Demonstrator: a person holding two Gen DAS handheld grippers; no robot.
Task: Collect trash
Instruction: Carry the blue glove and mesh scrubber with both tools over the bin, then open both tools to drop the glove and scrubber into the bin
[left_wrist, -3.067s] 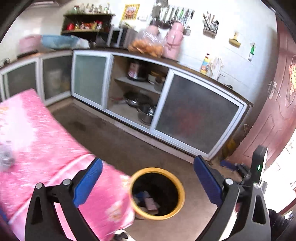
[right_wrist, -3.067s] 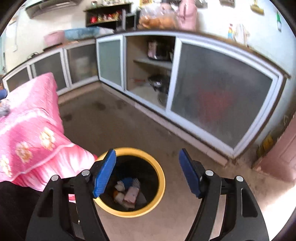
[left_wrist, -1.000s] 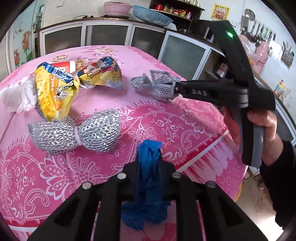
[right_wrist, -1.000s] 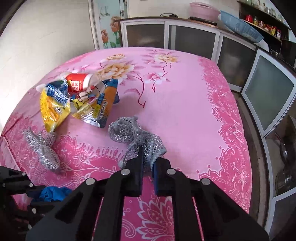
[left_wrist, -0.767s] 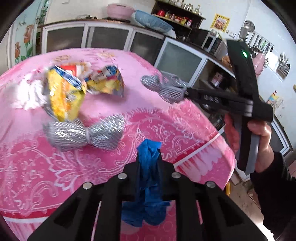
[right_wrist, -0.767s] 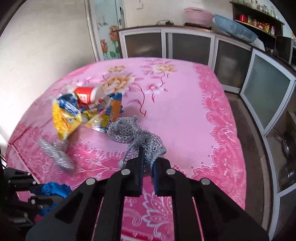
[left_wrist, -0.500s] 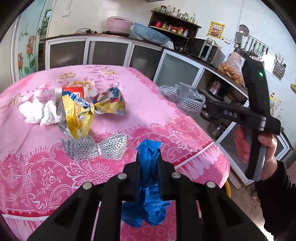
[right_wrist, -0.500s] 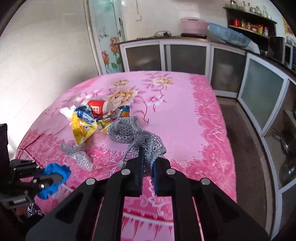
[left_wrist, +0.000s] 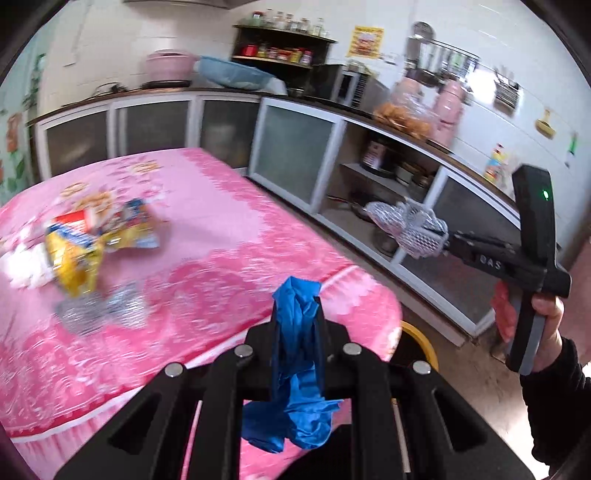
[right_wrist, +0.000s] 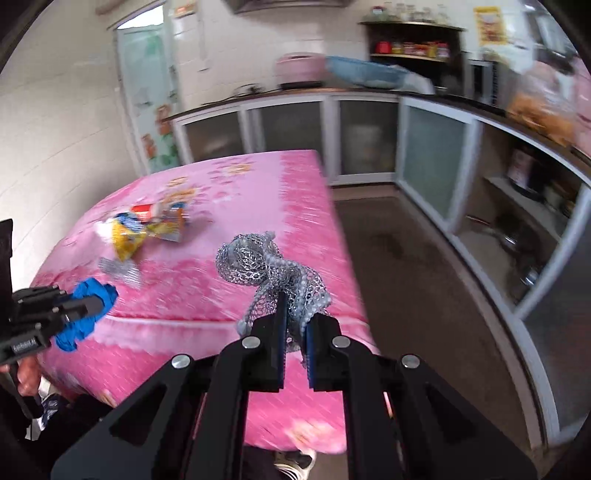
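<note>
Crumpled blue glove (left_wrist: 295, 343) dangling off the table, silvery mesh wad (right_wrist: 271, 275) lifted clear, yellow wrappers (left_wrist: 79, 251) and silver mesh bow (left_wrist: 101, 308) lying on pink tablecloth (left_wrist: 229, 236)

A home kitchen is on view here. Low cabinets (left_wrist: 295, 155) with frosted sliding doors are run along two walls under a dark countertop (right_wrist: 436, 96), and one open bay is seen with pots and a pan (left_wrist: 360, 208) stored inside. On the counter a pink basin (left_wrist: 168, 66), a blue basin (left_wrist: 232, 75) and a microwave (left_wrist: 343, 86) are set out, with a bag of fried snacks (left_wrist: 404, 114) and pink flasks (left_wrist: 448, 107) further along. Jars and tins are lined up on a dark wall shelf (left_wrist: 284, 46), and utensils are hung on a rack (left_wrist: 443, 55) over white tiles. A bench (right_wrist: 236, 192) is covered with a pink flowered cloth, and a yellow-rimmed bin (left_wrist: 424, 341) is glimpsed on the floor.
</note>
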